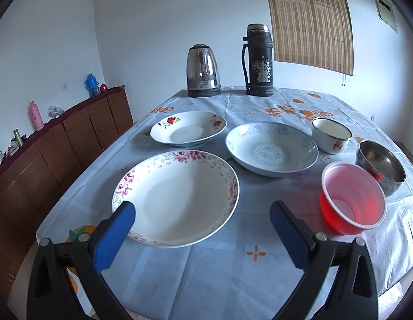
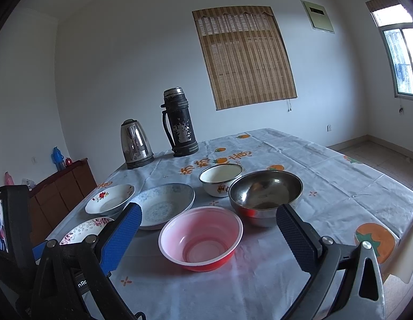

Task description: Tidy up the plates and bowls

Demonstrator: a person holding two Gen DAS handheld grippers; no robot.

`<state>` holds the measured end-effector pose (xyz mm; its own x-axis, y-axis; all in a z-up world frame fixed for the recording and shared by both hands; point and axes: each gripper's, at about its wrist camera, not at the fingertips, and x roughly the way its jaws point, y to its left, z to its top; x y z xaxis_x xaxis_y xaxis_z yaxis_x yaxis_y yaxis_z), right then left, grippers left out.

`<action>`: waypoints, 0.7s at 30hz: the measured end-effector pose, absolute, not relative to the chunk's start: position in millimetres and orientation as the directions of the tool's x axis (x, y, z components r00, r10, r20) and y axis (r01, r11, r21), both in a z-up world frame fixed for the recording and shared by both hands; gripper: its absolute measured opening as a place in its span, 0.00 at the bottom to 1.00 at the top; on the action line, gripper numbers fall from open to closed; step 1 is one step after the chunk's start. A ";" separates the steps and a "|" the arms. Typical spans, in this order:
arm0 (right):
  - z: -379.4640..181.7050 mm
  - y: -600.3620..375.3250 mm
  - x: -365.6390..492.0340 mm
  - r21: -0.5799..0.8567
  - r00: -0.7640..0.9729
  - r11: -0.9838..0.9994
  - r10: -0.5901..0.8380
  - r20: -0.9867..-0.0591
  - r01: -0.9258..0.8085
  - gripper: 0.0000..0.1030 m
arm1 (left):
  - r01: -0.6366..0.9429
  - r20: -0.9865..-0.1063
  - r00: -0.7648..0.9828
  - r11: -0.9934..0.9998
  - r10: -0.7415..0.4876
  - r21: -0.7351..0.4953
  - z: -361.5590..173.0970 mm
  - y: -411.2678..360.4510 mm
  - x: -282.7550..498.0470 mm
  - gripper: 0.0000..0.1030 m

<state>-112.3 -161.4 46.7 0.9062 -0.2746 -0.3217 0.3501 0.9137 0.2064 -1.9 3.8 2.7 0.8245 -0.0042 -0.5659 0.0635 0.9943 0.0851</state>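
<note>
Both tools gape, holding nothing. Left tool (image 1: 202, 214) view shows the whole pink-flowered plate (image 1: 177, 197); right tool (image 2: 208, 220) view half hides it, red bowl (image 2: 201, 237) beside.

A home dining room is showing: clothed table (image 1: 195, 266), kettle (image 1: 203, 70) and thermos (image 1: 259, 60) at the far edge, wooden sideboard (image 1: 60, 144) left.
</note>
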 end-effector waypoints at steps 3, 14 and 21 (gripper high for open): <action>46.9 -161.4 -112.1 0.206 0.906 0.913 -0.277 -0.320 0.351 0.99 | 0.063 -0.564 0.826 0.994 -0.004 0.085 2.5 4.0 -2.3 1.00; 44.8 -163.3 -107.8 0.197 0.899 0.912 -0.284 -0.333 0.361 0.99 | 0.063 -0.571 0.821 0.994 -0.002 0.088 1.9 3.8 -1.4 1.00; 43.2 -162.4 -107.6 0.189 0.898 0.914 -0.283 -0.336 0.359 0.99 | 0.066 -0.577 0.816 0.995 -0.007 0.080 0.8 4.4 -0.8 1.00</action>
<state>-107.6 -162.4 43.2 0.8982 -0.2828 -0.3364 0.3586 0.9142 0.1889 -0.8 4.4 0.8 0.8164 -0.0074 -0.5774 0.0656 0.9946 0.0801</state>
